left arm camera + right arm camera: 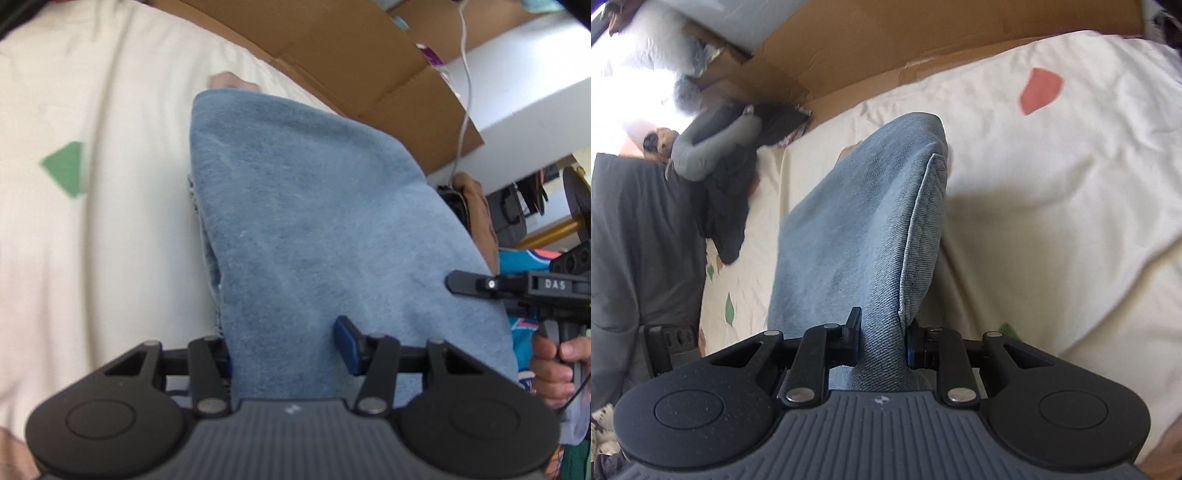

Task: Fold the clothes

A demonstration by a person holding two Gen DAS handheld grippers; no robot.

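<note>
Now my left gripper grips the thick jeans over the cream quilt, and my right gripper pinches their seam edge; I should keep both level so the fold lands straight.

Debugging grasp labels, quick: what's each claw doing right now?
Left claw: closed on the blue denim garment, a thick bunch between its fingers.
Right claw: closed on the same garment's edge.

The jeans are faded light blue denim; the bedsheet is cream with scattered green and red patches; the cardboard is brown.
</note>
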